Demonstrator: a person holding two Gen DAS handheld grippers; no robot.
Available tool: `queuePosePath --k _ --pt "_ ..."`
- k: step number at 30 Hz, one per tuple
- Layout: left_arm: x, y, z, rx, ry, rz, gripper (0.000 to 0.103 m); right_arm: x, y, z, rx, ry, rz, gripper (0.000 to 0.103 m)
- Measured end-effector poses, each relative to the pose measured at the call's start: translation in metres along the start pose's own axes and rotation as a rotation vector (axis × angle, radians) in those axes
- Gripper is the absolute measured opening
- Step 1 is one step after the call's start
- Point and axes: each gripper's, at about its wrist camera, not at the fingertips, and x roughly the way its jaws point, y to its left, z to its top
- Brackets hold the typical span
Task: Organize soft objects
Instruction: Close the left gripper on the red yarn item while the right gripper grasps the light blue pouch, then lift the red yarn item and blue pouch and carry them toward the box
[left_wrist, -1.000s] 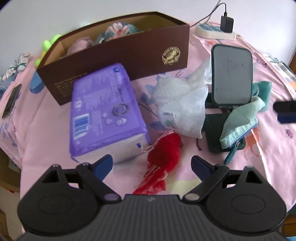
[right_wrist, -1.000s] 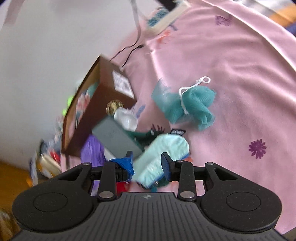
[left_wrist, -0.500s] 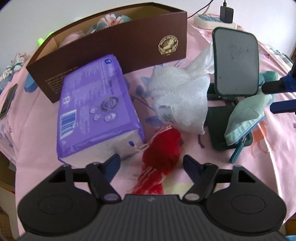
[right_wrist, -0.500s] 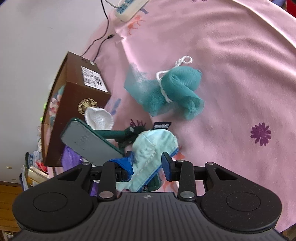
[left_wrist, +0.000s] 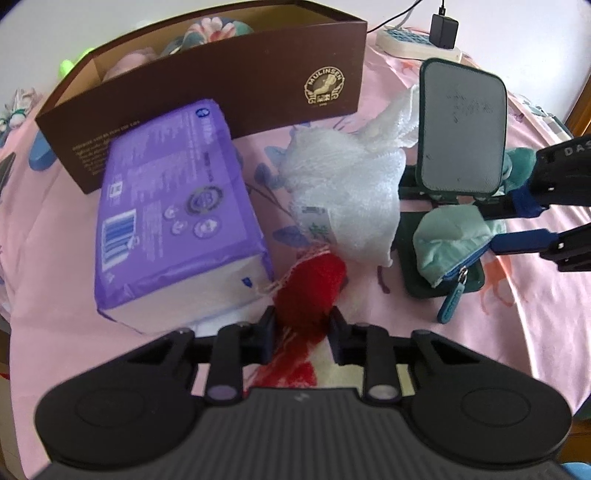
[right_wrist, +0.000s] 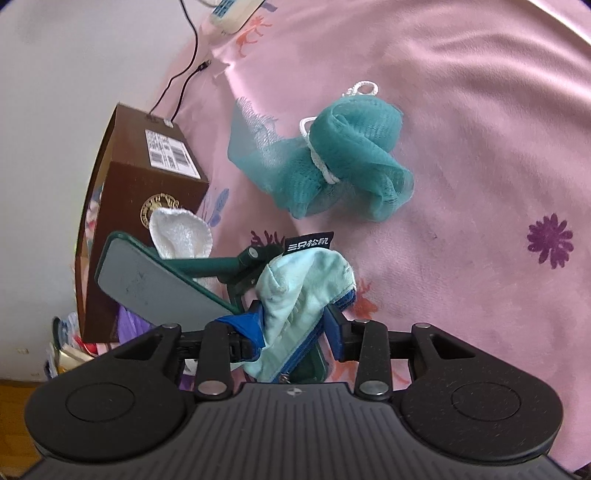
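Currently, a red mesh bath sponge (left_wrist: 308, 286) is clamped between the fingers of the left gripper (left_wrist: 301, 326), its trailing red netting lying on the pink floral tablecloth (left_wrist: 517, 350) just in front of the tall open brown cardboard box (left_wrist: 221, 85). Between that sponge and the box a purple plastic-wrapped tissue pack (left_wrist: 173, 229) is laid, its far end touching the box's front wall. To the right of the pack, also in front of the box, a crumpled white mesh sponge (left_wrist: 347, 199) is seen, touching the red one at its lower edge. Further right of the box a dark green stand with a grey rectangular panel (left_wrist: 461, 140) is placed, and over its base a pale mint fabric pouch with a blue zipper (right_wrist: 299, 295) is draped. The right gripper (right_wrist: 291, 332) is closed on this pouch, one blue finger pressed to each side. Well beyond the stand, to the right of the box, a teal mesh bath sponge with a white cord loop (right_wrist: 343, 162) is left on the cloth. Soft floral items are visible inside the box.
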Motion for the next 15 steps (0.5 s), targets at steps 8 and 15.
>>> queuePosePath --k 8,15 --pt "-0.019 -0.004 0.001 0.019 -0.019 -0.048 0.028 -0.001 -0.006 -0.009 -0.04 -0.059 0.051 0.007" --pt "-0.032 -0.006 0.009 0.046 -0.044 -0.068 0.028 -0.016 -0.014 -0.007 -0.087 -0.113 0.068 0.0"
